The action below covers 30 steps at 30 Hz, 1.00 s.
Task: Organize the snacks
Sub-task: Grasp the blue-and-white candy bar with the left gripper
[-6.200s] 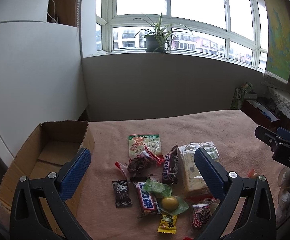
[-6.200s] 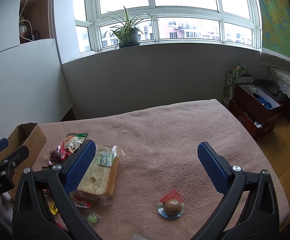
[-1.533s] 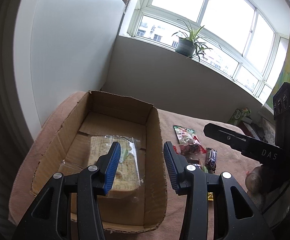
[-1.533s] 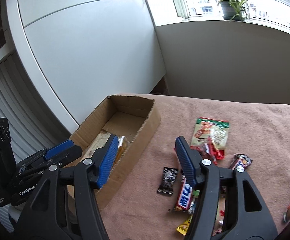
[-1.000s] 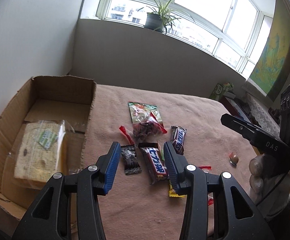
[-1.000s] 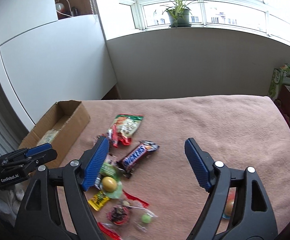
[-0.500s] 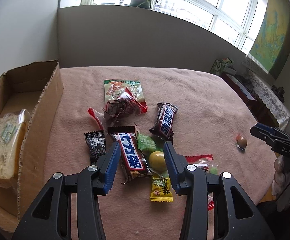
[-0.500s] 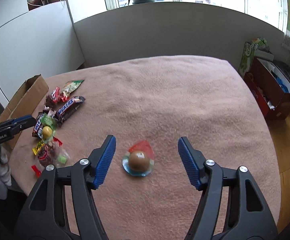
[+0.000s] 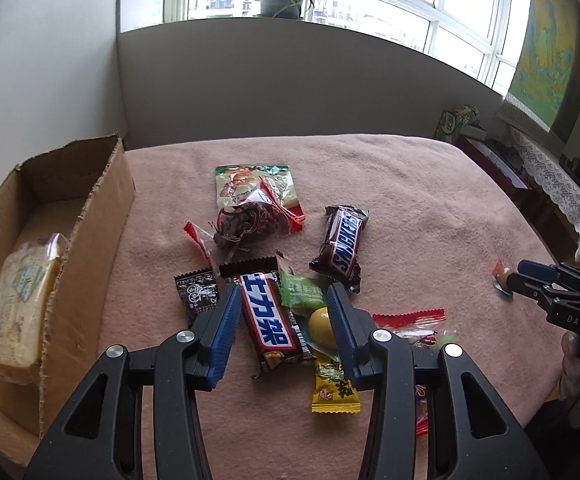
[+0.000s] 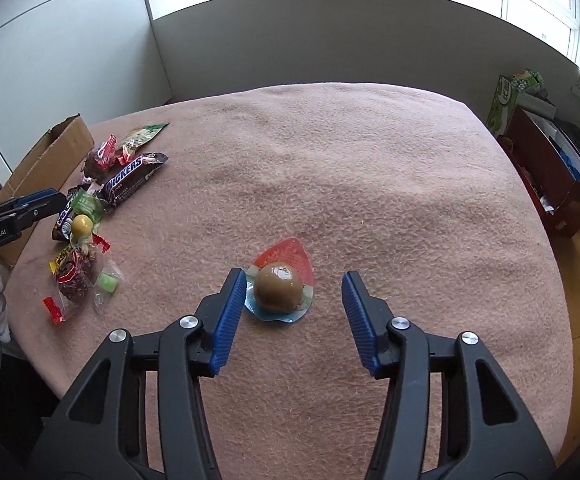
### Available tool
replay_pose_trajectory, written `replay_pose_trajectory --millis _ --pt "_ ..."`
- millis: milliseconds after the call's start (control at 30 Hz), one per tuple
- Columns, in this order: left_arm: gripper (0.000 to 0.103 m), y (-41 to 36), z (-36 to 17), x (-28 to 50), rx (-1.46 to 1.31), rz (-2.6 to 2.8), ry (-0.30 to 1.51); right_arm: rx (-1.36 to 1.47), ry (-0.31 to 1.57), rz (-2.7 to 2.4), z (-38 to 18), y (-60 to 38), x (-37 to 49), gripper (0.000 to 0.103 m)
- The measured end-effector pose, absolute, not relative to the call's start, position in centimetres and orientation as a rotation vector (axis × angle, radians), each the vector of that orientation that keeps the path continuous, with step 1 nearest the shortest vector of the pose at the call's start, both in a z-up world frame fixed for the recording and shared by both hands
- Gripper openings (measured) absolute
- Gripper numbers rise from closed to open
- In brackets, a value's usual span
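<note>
My left gripper (image 9: 281, 306) is open, its fingers astride a brown chocolate bar with blue-and-white lettering (image 9: 268, 316) in a pile of snacks. Beside it lie a Snickers bar (image 9: 344, 243), a yellow ball candy (image 9: 320, 322), a green packet (image 9: 301, 289) and a small black packet (image 9: 194, 289). A wrapped bread loaf (image 9: 22, 300) lies in the cardboard box (image 9: 90, 220) at left. My right gripper (image 10: 293, 293) is open around a brown round jelly cup with a red lid tab (image 10: 279, 285), apart from the pile.
A green-red snack bag (image 9: 256, 188) and a dark red packet (image 9: 246, 224) lie behind the pile. A yellow packet (image 9: 332, 386) and red-edged packets (image 9: 410, 316) lie near the table's front edge. A red box (image 10: 546, 168) stands on the floor at right.
My left gripper has come lower and closer over the chocolate bar. My right gripper has moved down around the jelly cup, with its left finger now beside the cup.
</note>
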<state>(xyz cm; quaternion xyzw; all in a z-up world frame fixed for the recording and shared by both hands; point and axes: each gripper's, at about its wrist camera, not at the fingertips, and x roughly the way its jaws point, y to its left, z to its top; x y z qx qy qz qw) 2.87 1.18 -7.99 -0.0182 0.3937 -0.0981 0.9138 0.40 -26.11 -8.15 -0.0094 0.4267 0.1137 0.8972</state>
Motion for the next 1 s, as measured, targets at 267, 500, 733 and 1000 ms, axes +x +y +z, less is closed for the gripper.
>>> replay_pose_trajectory --millis 267,500,733,1000 --pt "0.034 1.7 -9.4 3.1 -0.031 -0.182 0.857 -0.065 0.896 0.236 -8.3 -24.8 0.6 0.052" --pt "0.034 1.3 -9.8 2.9 0.011 -0.188 0.863 -0.061 0.915 0.231 -8.7 -24.7 1.0 0.046" --pt "0.034 1.6 -10.4 5.3 -0.045 -0.218 0.941 -0.064 0.922 0.222 -8.9 -24.4 1.1 0.045" --pt "0.03 0.8 -10.3 4.5 -0.016 -0.207 0.912 -0.077 0.917 0.213 -8.9 -24.1 1.2 0.042"
